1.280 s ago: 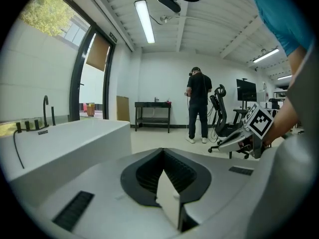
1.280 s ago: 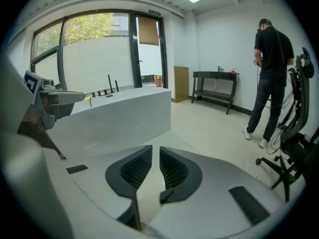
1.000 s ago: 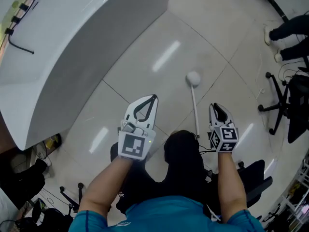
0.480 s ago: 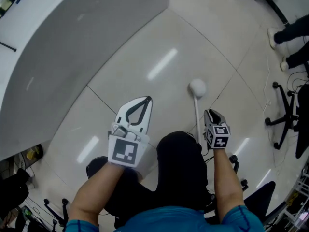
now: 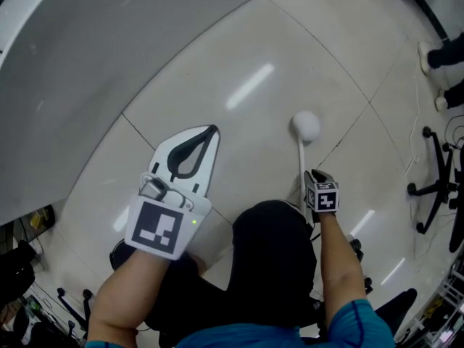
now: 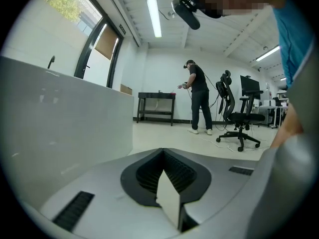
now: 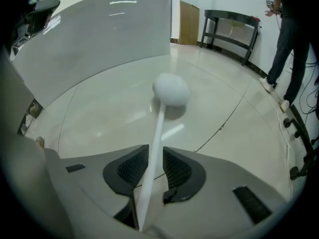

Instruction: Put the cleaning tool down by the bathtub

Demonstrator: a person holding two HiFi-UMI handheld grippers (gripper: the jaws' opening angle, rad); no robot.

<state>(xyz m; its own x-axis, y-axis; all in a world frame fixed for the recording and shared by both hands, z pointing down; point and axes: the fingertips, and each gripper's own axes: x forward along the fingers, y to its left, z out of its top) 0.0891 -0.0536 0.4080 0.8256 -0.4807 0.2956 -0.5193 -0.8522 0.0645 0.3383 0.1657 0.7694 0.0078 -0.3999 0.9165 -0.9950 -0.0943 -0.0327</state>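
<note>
The cleaning tool is a thin white stick with a round white head (image 5: pixel 306 125) (image 7: pixel 171 89). The head rests on the pale tiled floor, a little way from the curved white bathtub wall (image 5: pixel 109 64) (image 7: pixel 99 29). My right gripper (image 5: pixel 317 174) (image 7: pixel 154 156) is low over the floor with the stick running between its jaws. The jaws are opening, and a gap shows between the stick and the right pad. My left gripper (image 5: pixel 210 129) (image 6: pixel 163 151) hovers left of it, tips together, holding nothing. It faces along the tub wall (image 6: pixel 50 113).
Black office chairs (image 5: pixel 435 187) and cables crowd the right edge, near a person's shoes (image 5: pixel 442 56). Clutter lies under the tub's end at the lower left (image 5: pixel 36 220). In the left gripper view a person (image 6: pixel 199 96) stands by a black table (image 6: pixel 155 106) and a chair (image 6: pixel 241 116).
The right gripper and the tool have sunk toward the floor and look smaller. The left gripper has come closer to the camera and shifted left. The tub has slid toward the upper left.
</note>
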